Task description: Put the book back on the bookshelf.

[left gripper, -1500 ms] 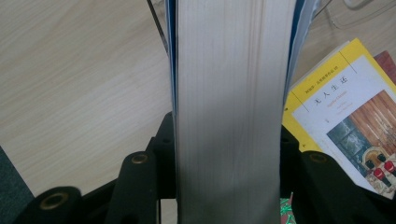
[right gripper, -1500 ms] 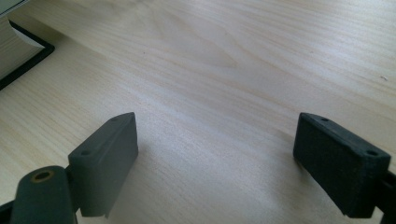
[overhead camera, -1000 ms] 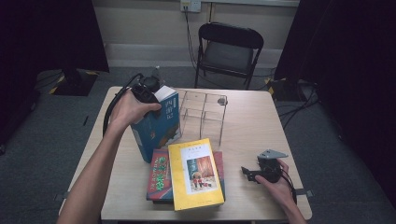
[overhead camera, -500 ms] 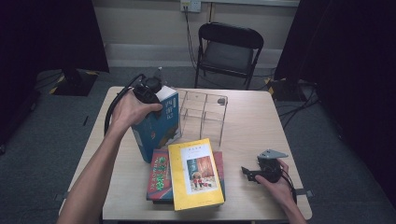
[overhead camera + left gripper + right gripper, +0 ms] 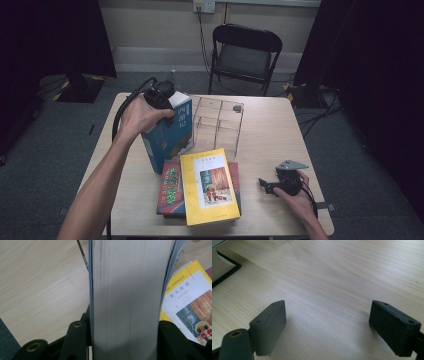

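"无人生还" on yellow book (image 5: 190, 300)

Table (image 5: 265, 125): four things plus two grippers.

Standing book (image 5: 170, 130) upright, left of centre, toward the far edge; left gripper (image 5: 161, 95) closed over its top from the far-left side, pages (image 5: 125, 302) between the jaws.

Wire rack (image 5: 217, 120) just right of the standing book, near the far edge, roughly mid-table; whether the two touch cannot be told.

Stack of flat books at the near edge, middle: top book (image 5: 209, 186) lying on a lower book (image 5: 170, 187), which sticks out to the left. The stack sits directly before the standing book and rack.

Right gripper (image 5: 275, 184) near the near-right corner, right of the stack, jaws spread over bare tabletop.

Chair (image 5: 245, 52) behind the far edge.
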### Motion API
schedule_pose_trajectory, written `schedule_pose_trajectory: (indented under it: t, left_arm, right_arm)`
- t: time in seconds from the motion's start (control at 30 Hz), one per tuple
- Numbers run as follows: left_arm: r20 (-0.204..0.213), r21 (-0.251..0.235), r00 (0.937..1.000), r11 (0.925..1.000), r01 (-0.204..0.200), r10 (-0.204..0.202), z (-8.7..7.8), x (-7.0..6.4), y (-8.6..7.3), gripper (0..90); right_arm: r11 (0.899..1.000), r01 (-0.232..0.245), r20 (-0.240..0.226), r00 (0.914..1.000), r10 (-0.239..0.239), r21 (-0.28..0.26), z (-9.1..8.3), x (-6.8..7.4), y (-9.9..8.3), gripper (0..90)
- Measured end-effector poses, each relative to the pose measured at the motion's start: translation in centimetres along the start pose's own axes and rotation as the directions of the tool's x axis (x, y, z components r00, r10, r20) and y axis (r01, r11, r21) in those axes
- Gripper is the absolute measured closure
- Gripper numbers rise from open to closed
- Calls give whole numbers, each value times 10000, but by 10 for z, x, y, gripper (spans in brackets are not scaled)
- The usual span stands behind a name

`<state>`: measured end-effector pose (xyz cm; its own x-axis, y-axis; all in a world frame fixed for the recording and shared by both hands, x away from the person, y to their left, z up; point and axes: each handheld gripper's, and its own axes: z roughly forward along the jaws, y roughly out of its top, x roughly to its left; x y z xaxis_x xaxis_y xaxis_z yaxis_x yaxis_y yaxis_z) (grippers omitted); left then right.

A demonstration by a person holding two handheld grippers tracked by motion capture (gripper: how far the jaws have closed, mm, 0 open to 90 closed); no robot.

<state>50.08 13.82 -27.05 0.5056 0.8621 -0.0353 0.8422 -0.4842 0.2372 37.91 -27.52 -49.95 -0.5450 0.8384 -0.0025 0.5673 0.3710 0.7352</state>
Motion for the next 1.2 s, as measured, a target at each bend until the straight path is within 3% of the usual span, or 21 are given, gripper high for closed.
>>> schedule_pose_trajectory:
  t: [0.3,0.53,0.63,0.8,0.93,1.1,1.2]
  left_arm:
    - [154,-154,9994,9994,301,-298,-7,7,11,612]
    - [225,-147,9986,9988,475,-472,-6,11,29,612]
    - [518,-192,9958,9969,767,-757,-4,17,37,612]
    - [196,-268,9976,9974,675,-669,-3,13,50,613]
    - [208,-186,9959,9959,886,-882,1,14,62,613]
    - [306,-227,9895,9896,1420,-1413,12,21,74,614]
    - [221,-248,9890,9888,1471,-1465,15,22,79,614]
  right_arm:
    - [10000,-3,-4,10000,3,3,0,0,0,140]
    - [10000,-2,-9,10000,2,4,0,0,0,140]
    - [10000,32,-18,10000,-32,-3,0,0,0,140]
    - [10000,30,-41,10000,-30,13,0,-1,0,140]
    - [10000,55,-48,10000,-55,7,0,-1,0,140]
    - [10000,49,-70,10000,-49,8,-1,-1,-1,140]
    - [9999,131,-143,9998,-131,1,-2,-2,-2,140]
